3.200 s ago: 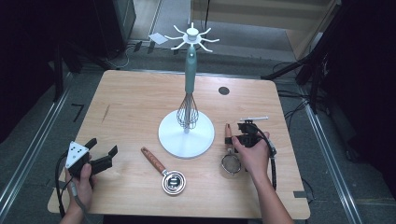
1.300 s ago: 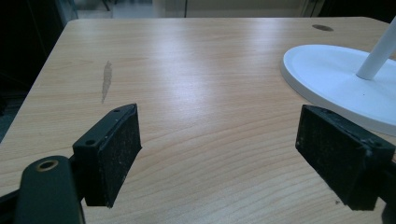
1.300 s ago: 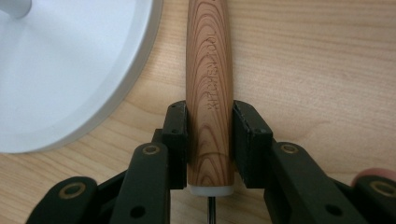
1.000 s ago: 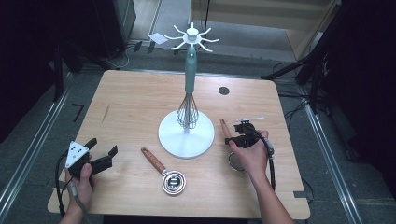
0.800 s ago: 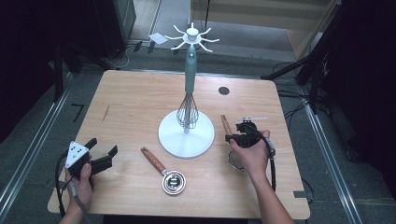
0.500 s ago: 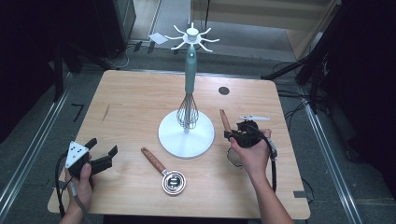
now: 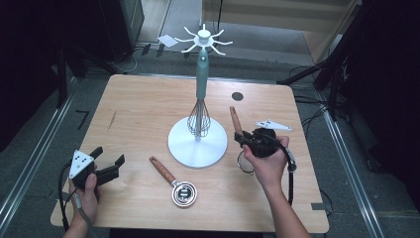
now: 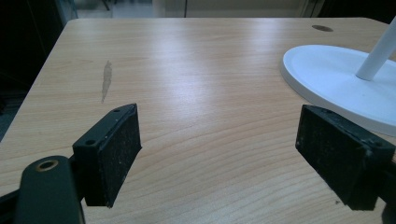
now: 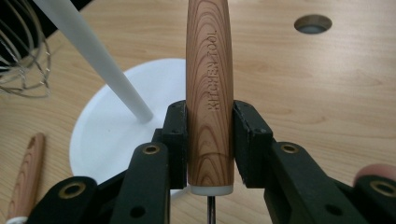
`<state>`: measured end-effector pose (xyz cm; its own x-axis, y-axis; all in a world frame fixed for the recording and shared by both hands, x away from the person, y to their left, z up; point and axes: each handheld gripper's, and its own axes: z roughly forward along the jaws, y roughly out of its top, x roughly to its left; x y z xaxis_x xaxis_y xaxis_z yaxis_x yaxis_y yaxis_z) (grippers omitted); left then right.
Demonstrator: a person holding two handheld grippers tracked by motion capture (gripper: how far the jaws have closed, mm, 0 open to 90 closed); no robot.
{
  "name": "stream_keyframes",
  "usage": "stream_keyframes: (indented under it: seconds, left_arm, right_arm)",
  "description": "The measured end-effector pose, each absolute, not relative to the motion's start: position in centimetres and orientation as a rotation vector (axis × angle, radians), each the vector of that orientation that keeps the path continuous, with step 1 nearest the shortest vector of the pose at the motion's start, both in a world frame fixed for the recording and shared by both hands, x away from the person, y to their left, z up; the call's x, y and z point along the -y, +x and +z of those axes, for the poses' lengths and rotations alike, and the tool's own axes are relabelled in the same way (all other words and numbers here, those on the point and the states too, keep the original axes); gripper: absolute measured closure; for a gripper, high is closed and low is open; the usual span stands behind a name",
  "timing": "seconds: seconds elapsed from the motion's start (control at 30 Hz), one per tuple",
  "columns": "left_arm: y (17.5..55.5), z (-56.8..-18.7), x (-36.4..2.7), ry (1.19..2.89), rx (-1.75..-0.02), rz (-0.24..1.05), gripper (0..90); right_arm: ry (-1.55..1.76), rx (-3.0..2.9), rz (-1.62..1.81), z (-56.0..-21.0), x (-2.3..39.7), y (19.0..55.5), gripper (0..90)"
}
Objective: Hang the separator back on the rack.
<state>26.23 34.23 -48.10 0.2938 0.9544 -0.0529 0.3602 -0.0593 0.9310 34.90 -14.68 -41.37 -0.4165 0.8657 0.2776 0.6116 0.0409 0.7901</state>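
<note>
1. The right gripper (image 7: 243, 139) is clamped on the wooden handle (image 9: 209, 88) of a kitchen tool, just beside the white stand base (image 7: 197, 144).
2. The handle is stamped "KITCHEN TOOL"; its round wire head (image 7: 244, 163) is seen under the right hand (image 7: 267, 163).
3. The left gripper (image 7: 106, 159) is held with jaws wide apart above the table (image 7: 138, 109) near its front left corner, grasping nothing.
4. A whisk (image 7: 199, 118) is hung on the stand.
5. A second wooden-handled strainer (image 7: 174, 181) is laid flat in front of the base.

A light wooden table (image 7: 138, 114) with rounded corners stands on a grey floor (image 7: 341, 168). A round cable hole (image 7: 237, 96) sits near its far edge. Metal rails (image 7: 29, 163) run along left and right. Dark surroundings flank both sides; black cables (image 7: 307, 101) trail far right.
</note>
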Motion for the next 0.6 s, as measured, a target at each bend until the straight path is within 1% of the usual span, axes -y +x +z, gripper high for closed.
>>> stream_keyframes:
  seconds: [0.6]
  left_arm:
    - [26.2, -48.1, -34.2, 1.604, -1.234, 0.78, 14.4]
  right_arm:
    - [1.363, -1.995, 1.448, -39.8, 13.9, 33.6, 70.2]
